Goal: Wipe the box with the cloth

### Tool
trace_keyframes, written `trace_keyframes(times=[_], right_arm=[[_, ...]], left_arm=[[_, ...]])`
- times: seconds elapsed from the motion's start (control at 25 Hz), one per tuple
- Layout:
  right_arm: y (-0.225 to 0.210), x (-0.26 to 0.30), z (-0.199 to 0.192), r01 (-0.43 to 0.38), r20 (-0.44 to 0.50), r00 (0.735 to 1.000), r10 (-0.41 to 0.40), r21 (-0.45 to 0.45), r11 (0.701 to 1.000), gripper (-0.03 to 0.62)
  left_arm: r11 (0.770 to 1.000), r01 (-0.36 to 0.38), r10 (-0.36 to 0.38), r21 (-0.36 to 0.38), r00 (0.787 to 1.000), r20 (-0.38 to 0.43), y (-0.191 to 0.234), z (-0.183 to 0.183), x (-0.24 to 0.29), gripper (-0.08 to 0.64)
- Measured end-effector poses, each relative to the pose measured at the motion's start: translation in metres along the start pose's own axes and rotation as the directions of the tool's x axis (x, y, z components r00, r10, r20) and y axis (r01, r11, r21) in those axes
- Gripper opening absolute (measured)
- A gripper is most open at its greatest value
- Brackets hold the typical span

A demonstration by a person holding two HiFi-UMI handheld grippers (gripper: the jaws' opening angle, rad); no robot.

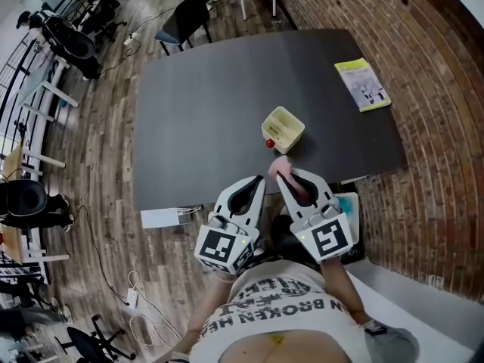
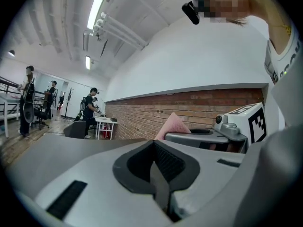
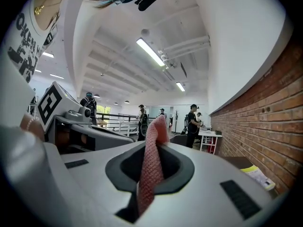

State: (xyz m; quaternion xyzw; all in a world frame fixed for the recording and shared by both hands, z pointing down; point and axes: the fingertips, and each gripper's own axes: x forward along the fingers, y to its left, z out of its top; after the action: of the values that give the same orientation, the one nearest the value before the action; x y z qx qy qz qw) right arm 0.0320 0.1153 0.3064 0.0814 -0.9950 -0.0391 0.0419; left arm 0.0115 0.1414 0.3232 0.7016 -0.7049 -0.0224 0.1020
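A small cream box (image 1: 283,129) with a red piece at its near-left corner sits on the dark table (image 1: 212,89), right of middle. Both grippers hang side by side at the table's near edge, close to my body. My right gripper (image 1: 279,175) is shut on a pink cloth (image 3: 152,160), which pokes out past its tips toward the box. In the left gripper view the same pink cloth (image 2: 171,125) peeks up beyond my right gripper. My left gripper (image 1: 259,181) is shut with nothing between its jaws.
A yellow-green booklet (image 1: 362,84) lies at the table's far right. A brick wall (image 1: 423,66) runs along the right side. A dark chair (image 1: 184,17) stands beyond the table, a white box (image 1: 160,218) sits on the floor at its near-left corner, and people stand in the background.
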Motion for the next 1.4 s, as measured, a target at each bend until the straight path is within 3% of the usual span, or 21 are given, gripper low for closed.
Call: trace_keyframes(times=[0.28,0.56,0.72,0.96,1.2,1.4], right_arm=[[-0.064,0.024,-0.013,-0.031,-0.015,0.999,0.031,0.021,0.999,0.017],[-0.084,0.043,-0.036,-0.039,-0.074,0.996,0.04,0.022,0.999,0.017],[-0.094,0.051,-0.045,0.008,-0.115,0.993,-0.005,0.025,1.0,0.017],[-0.102,0.07,-0.05,0.095,-0.158,0.983,-0.09,0.025,0.995,0.017],[-0.101,0.085,-0.074,0.168,-0.206,0.965,-0.161,0.02,0.986,0.017],[-0.102,0.085,-0.101,0.249,-0.279,0.932,-0.23,0.034,0.968,0.017]], left_arm=[[0.999,-0.044,0.044,0.003,0.999,-0.018,0.021,0.004,0.062,0.006],[0.998,-0.053,0.055,0.018,0.995,-0.085,0.048,-0.014,0.089,0.006],[1.0,-0.017,0.019,0.014,0.994,-0.106,0.064,-0.019,0.101,0.006],[0.993,0.115,-0.111,0.02,0.985,-0.132,0.079,-0.02,0.124,0.006],[0.962,0.263,-0.243,0.077,0.948,-0.204,0.094,-0.047,0.14,0.008],[0.915,0.391,-0.343,0.099,0.884,-0.319,0.101,-0.08,0.144,0.008]])
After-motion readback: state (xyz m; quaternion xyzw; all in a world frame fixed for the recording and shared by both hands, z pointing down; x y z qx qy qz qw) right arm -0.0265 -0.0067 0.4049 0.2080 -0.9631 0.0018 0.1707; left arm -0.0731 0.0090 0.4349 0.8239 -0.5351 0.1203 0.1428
